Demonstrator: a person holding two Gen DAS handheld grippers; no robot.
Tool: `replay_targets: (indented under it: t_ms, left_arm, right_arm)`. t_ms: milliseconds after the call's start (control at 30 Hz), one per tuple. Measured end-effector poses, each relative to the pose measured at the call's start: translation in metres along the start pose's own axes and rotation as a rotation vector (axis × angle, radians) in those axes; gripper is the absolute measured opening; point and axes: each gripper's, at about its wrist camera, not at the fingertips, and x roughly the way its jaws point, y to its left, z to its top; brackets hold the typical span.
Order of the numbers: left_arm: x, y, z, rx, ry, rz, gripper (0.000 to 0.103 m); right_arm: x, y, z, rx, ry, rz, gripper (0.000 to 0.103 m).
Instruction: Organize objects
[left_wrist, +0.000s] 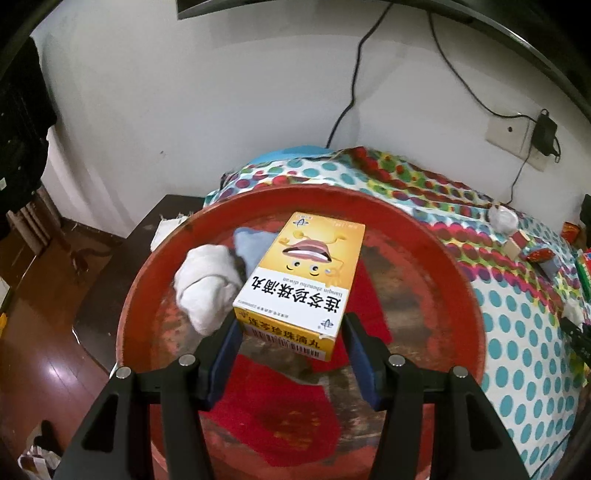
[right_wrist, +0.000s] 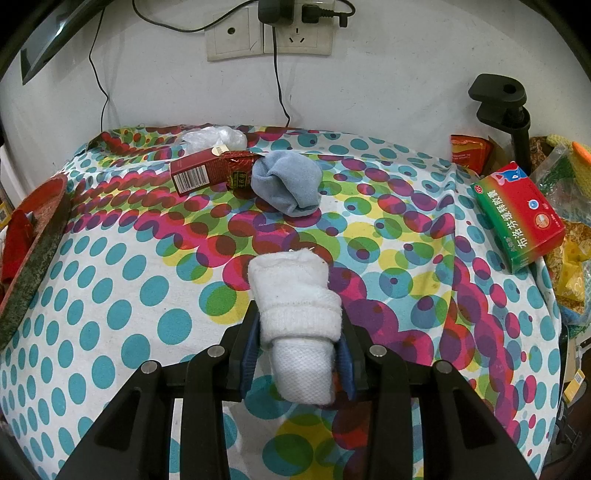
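Yellow box (left_wrist: 299, 280) pinched between left gripper (left_wrist: 291, 328) fingers above red tray (left_wrist: 461, 280) already holding two socks; white sock (right_wrist: 295, 317) squeezed by right gripper (right_wrist: 299, 332); blue sock (right_wrist: 286, 186), boxes beyond, left.

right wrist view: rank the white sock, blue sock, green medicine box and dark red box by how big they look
1. white sock, though it sits closest to the camera in the right tool
2. green medicine box
3. blue sock, close to the green box, unsure
4. dark red box
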Motion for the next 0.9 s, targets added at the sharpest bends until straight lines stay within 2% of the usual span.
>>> replay_targets:
  t_ms: [567,733,900]
  left_arm:
    - [0.012,0.051,-0.019,-0.073,-0.028,0.012,0.057]
    - [0.013,0.053,-0.023,-0.056,-0.028,0.015,0.058]
    - [0.020,0.054,-0.028,-0.068,0.015,0.005,0.058]
  right_arm:
    - [0.000,0.001,0.001,-0.008,0.002,-0.009,0.035]
    - [0.000,0.000,0.001,-0.012,0.002,-0.014,0.035]
    - [0.000,0.001,0.002,-0.016,0.002,-0.020,0.036]
